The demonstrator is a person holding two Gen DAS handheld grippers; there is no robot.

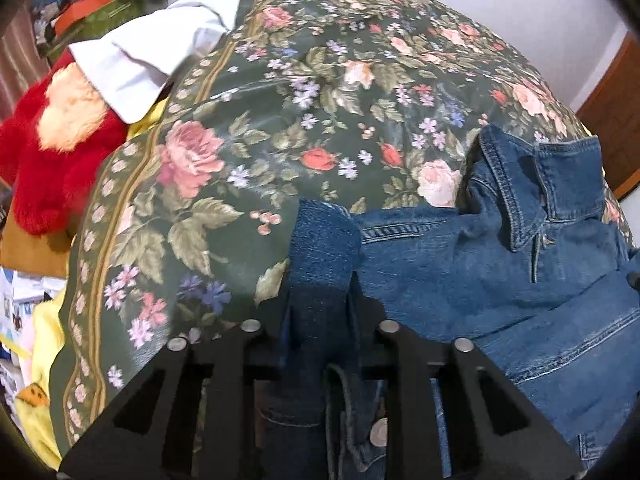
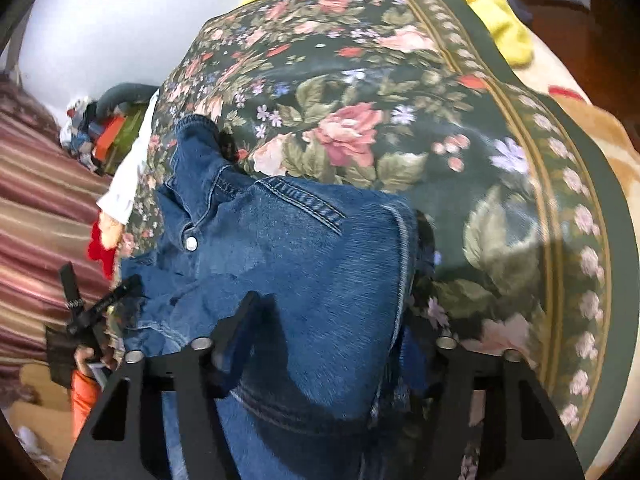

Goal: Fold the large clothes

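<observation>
A blue denim jacket lies collar up on a dark green floral bedspread. My left gripper is shut on a narrow fold of the denim, which sticks up between its black fingers. In the right wrist view the denim jacket bulges as a wide fold between the fingers of my right gripper, which is shut on it. Its left finger shows; the right one is mostly hidden by cloth. A snap button sits near the collar. The left gripper and a hand show at that view's left edge.
A red plush toy and a white cloth lie left of the bedspread, with boxes piled behind. A yellow cloth sits at the far right corner of the bed. Striped fabric hangs at left. Brown wood stands at right.
</observation>
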